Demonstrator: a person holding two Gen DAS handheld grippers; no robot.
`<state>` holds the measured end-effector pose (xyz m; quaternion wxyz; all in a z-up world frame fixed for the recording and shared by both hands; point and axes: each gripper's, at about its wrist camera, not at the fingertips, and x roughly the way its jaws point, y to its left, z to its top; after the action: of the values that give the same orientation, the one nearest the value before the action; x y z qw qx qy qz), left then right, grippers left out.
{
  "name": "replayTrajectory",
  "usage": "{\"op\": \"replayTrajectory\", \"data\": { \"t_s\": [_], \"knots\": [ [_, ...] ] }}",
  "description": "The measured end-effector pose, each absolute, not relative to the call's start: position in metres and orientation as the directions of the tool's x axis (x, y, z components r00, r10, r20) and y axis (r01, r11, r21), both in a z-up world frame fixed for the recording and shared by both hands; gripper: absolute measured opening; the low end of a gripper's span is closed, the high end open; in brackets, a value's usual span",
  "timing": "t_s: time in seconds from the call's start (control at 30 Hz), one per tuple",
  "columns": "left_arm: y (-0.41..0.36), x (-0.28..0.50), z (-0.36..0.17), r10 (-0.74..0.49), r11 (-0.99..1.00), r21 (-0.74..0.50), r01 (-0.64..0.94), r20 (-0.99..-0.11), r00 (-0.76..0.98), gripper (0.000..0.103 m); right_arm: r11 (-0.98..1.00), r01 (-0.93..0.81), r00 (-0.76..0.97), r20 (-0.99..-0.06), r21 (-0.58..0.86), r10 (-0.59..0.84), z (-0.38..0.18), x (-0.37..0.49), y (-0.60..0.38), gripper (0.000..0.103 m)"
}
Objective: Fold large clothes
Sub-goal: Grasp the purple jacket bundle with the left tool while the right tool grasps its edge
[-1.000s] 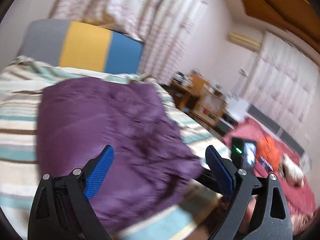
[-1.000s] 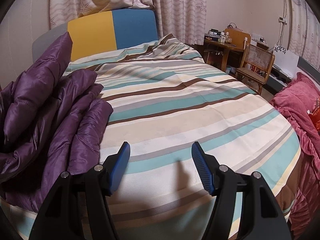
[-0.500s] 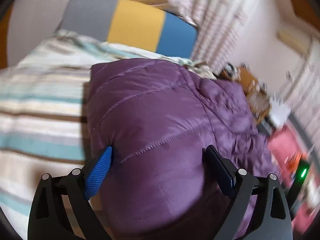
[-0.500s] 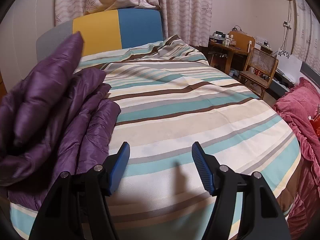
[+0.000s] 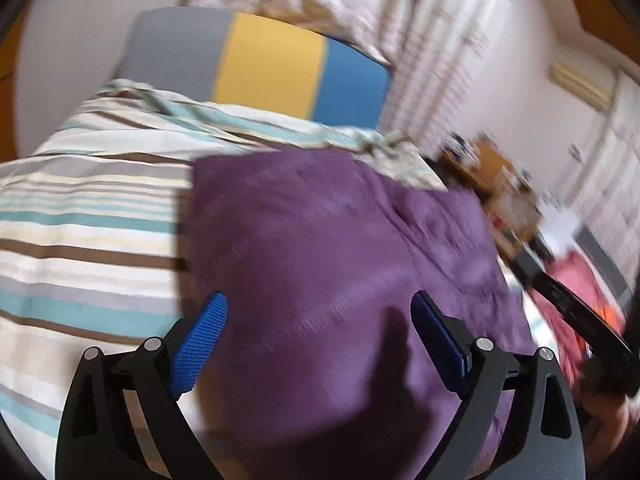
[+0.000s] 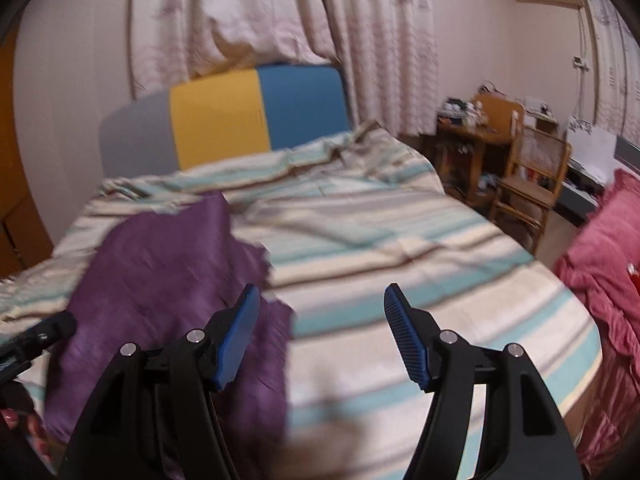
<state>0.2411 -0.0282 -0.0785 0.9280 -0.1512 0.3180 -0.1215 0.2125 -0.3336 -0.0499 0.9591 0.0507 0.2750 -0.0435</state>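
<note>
Left gripper [image 5: 320, 344]: it is hanging over the purple coat [image 5: 344, 264] with its blue pads spread wide apart; it is holding nothing.
Right gripper [image 6: 322, 336]: it is hanging over the bed with its pads spread wide too; nothing is sitting between them.
Purple coat: it is lying bunched up on the striped bedsheet [image 6: 400, 248], on the left side of the right wrist view.
Headboard [image 6: 256, 112]: it is showing grey, yellow and blue behind the bed; pale curtains [image 6: 280, 16] are hanging behind it.

A home bedroom: a striped bedspread [image 6: 400, 248] is covering the bed, a headboard [image 6: 256, 112] is standing at twelve o'clock, curtains [image 6: 280, 12] hanging behind, wooden chair [image 6: 528, 184] at two o'clock.
</note>
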Motion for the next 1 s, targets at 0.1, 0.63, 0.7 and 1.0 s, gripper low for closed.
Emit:
{"op": "replayTrajectory", "data": {
  "t_s": [0.1,0.63,0.7,1.0],
  "knots": [
    [-0.006,0.253,-0.071,-0.271,0.914,-0.405,0.034,-0.543,0.795,0.092,0.992,0.056,0.859,-0.511,0.113,0.010,-0.026,0.229,-0.314,0.066],
    [-0.045,0.303,-0.089,-0.177,0.966,-0.257,-0.009,-0.689,0.703,0.093,0.990,0.015,0.715,-0.694,0.138,0.086,-0.088,0.356,-0.257,0.058],
    [-0.052,0.302,-0.094,-0.208,0.964,-0.266,0.025,-0.687,0.697,0.093,0.988,0.033,0.711,-0.698,0.150,0.082,-0.105,0.348,-0.271,0.058],
    [-0.069,0.318,-0.112,-0.170,0.980,-0.194,0.043,-0.712,0.682,0.100,0.987,0.049,0.698,-0.712,0.154,0.076,-0.139,0.343,-0.285,0.060]
  ]
}}
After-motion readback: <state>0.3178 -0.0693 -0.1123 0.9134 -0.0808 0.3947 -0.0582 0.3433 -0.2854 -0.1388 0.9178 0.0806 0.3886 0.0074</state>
